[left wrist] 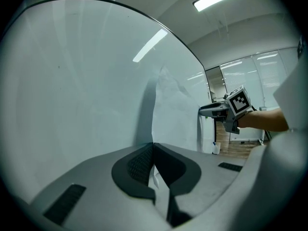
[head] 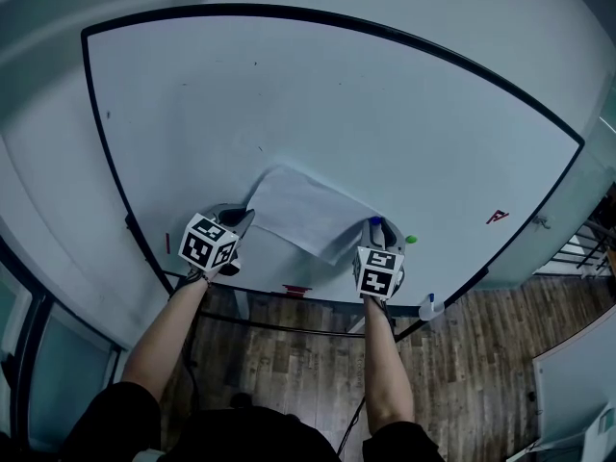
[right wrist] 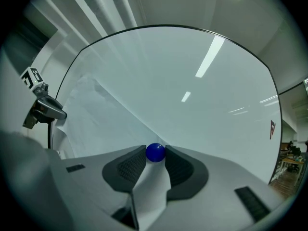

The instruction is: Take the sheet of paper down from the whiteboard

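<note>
The white sheet of paper lies on the whiteboard, low and left of centre, its left side lifted off the surface. My left gripper is shut on the sheet's left edge; in the left gripper view the paper runs into the closed jaws of that gripper. My right gripper is at the sheet's right corner. There its fingertips pinch a round blue magnet, with the paper passing under and between the jaws of the right gripper.
A green magnet and a red magnet sit on the board to the right of the sheet. A red item lies on the board's tray, and a small white cup stands at its right. Wooden floor is below.
</note>
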`<state>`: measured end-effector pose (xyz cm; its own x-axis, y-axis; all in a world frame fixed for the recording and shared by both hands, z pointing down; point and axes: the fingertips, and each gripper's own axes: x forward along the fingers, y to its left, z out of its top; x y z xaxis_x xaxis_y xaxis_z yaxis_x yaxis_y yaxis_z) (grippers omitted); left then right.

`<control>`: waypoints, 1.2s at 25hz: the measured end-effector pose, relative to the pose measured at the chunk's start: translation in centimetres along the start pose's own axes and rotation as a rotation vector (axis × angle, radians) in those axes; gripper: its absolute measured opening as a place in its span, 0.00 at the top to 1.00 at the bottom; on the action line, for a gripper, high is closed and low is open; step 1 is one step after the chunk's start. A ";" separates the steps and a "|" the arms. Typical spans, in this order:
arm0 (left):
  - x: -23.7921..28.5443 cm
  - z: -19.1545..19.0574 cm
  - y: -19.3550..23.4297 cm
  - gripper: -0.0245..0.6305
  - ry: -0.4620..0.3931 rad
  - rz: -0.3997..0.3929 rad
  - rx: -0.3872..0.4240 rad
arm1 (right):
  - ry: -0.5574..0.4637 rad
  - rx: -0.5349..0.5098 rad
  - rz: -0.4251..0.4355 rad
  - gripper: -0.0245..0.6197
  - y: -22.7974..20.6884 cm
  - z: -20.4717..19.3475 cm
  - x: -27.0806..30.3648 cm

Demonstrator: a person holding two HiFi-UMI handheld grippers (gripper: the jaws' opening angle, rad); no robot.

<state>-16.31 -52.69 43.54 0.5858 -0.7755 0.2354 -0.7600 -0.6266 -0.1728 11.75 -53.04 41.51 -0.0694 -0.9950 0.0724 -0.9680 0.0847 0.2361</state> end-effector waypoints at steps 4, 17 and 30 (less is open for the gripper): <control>-0.4 -0.5 0.6 0.93 0.008 0.019 -0.003 | 0.012 0.014 -0.007 0.75 -0.6 -0.6 0.0; -1.7 -0.8 2.2 0.93 0.010 0.060 -0.007 | 0.023 -0.010 -0.011 0.75 -0.5 -1.0 0.3; -2.4 -1.0 1.6 0.93 0.019 0.055 0.017 | 0.020 -0.013 0.005 0.74 -0.1 -1.1 -0.2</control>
<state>-19.23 -51.77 43.66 0.5373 -0.8075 0.2435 -0.7862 -0.5840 -0.2021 12.17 -52.77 42.54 -0.0689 -0.9933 0.0932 -0.9644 0.0902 0.2485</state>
